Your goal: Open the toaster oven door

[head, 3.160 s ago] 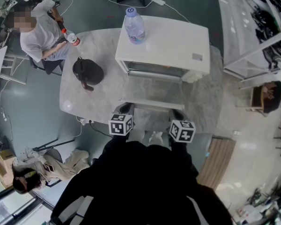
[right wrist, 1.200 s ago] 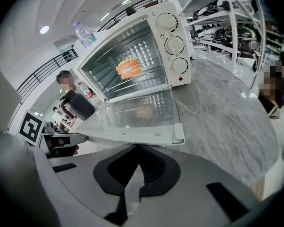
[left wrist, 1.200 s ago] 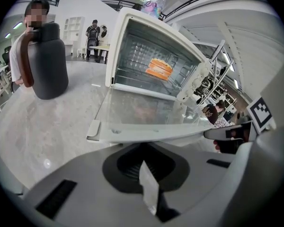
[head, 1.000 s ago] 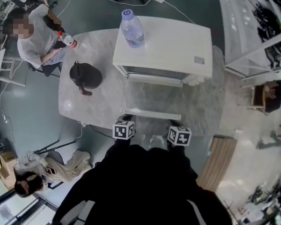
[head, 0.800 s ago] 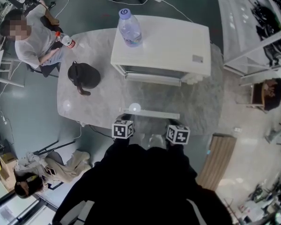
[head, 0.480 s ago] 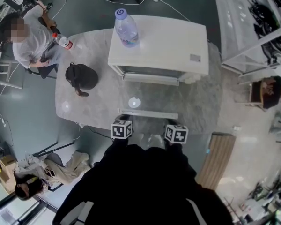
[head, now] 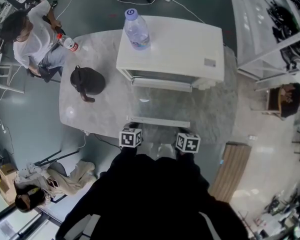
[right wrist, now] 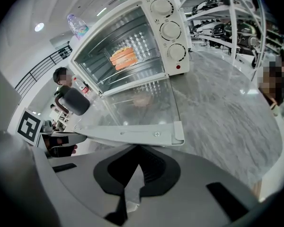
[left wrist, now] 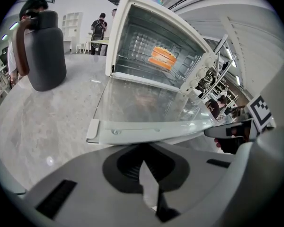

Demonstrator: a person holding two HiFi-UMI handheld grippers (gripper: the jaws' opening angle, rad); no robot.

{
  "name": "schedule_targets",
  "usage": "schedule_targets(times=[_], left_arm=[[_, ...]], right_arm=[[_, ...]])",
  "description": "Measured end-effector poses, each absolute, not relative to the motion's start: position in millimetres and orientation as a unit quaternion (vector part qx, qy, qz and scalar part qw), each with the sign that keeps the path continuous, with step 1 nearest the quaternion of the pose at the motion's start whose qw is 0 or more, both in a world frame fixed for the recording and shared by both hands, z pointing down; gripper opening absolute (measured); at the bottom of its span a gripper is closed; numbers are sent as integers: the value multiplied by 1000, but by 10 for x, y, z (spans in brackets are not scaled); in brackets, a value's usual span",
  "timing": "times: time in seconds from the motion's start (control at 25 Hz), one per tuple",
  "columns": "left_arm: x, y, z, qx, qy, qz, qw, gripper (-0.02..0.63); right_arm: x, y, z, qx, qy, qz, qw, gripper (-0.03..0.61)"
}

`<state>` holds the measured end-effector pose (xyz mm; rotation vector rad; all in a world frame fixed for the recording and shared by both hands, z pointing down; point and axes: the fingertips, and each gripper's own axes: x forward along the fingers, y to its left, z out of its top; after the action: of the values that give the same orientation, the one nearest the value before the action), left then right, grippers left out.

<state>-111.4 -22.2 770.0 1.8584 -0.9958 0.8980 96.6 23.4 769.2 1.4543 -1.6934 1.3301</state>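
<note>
Door: toaster oven door [head: 160,105] now lies flat, dropped toward 6 o'clock from the toaster oven [head: 172,44]; seconds ago its handle [head: 159,121] sat nearer the oven, so opening looks finished.
Tongs: left tongs [left wrist: 146,171] and right tongs [right wrist: 131,174] are clenched on nothing, with the handle just beyond their tips.
Edges: handle lies near the tabletop [head: 90,116] rim.
Room: black jug [head: 87,80] at 10 o'clock, well apart.

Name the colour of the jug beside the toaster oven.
Dark grey jug, brown handle; left gripper view.
</note>
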Motion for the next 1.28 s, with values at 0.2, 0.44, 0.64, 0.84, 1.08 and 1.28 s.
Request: schedule_targets(times=[0.2,0.44,0.64,0.84,1.08,1.28], left_arm=[[-1083,-240,7689,741,-390,359,412,3],[-1087,-218,7751,735,-388,363,420,3],[-1081,-221,7794,734,-388,361,425,3],[-1078,-222,7805,730,-390,363,429,3],[-1118,-57,7787,726,-390,379,421,3],[-1126,0,7566,737,-398,362,410,3]], right_arm=[[976,240,7730,540,-625,495,271,2],[971,260,7797,537,-621,502,272,3],[975,252,7836,536,-620,503,274,2],[990,256,7848,540,-617,503,274,3],[995,342,7784,530,-623,501,283,3],[934,350,7571,528,-643,479,280,3]])
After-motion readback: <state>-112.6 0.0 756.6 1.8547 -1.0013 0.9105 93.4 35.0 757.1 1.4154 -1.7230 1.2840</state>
